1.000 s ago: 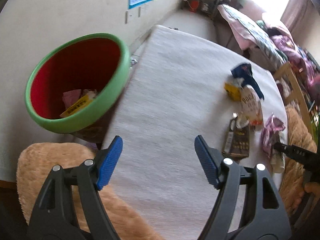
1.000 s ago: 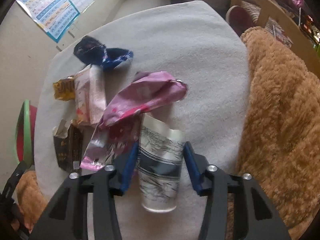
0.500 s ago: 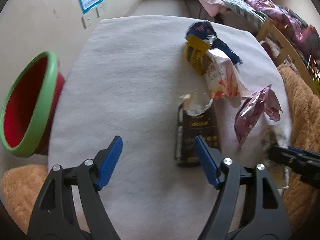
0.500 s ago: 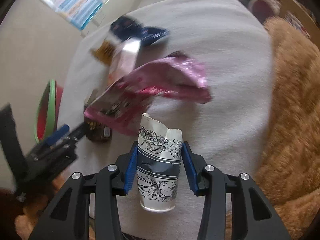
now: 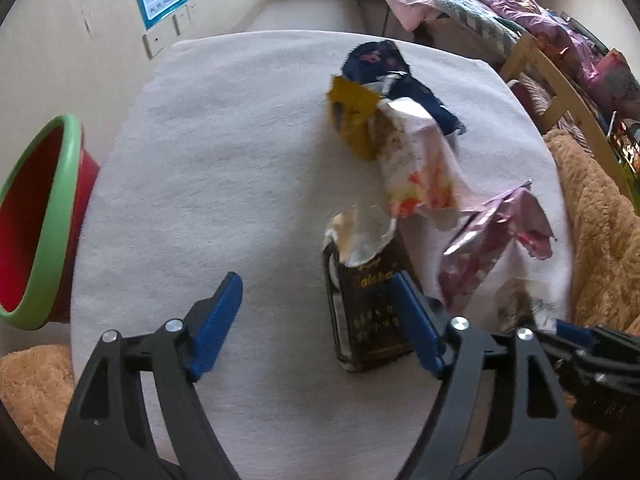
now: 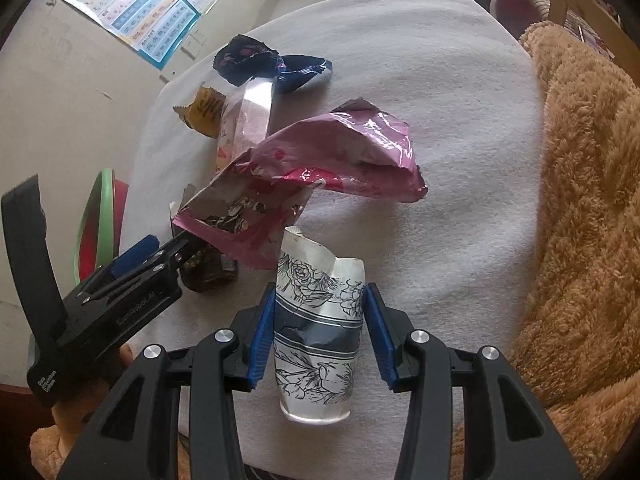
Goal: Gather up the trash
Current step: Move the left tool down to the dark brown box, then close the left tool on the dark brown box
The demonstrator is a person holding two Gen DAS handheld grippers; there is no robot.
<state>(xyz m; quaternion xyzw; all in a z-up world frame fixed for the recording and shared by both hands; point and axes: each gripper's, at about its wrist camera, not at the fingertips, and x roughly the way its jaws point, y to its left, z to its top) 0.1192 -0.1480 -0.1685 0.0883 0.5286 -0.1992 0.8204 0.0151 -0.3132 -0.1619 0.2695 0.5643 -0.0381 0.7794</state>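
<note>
My right gripper (image 6: 320, 332) is shut on a crumpled flowered paper cup (image 6: 318, 332) and holds it above the white-covered table (image 6: 460, 128). My left gripper (image 5: 316, 320) is open and empty; its right finger overlaps a dark brown packet (image 5: 368, 300) on the table. A pink wrapper (image 6: 320, 172) lies just beyond the cup. A white and pink bag (image 5: 416, 168), a yellow wrapper (image 5: 352, 116) and a dark blue wrapper (image 5: 384, 64) lie further back. The red bin with a green rim (image 5: 36, 232) stands off the table's left edge.
A tan fluffy blanket (image 6: 580, 200) covers a seat along the table's right side, with more of it at the near left (image 5: 32, 384). A wooden chair (image 5: 560, 92) and a bed with bedding (image 5: 460, 4) stand beyond the table. A poster (image 6: 132, 12) hangs on the left wall.
My left gripper swung right from the bin towards the dark brown packet. My right gripper lifted the cup slightly and kept hold of it.
</note>
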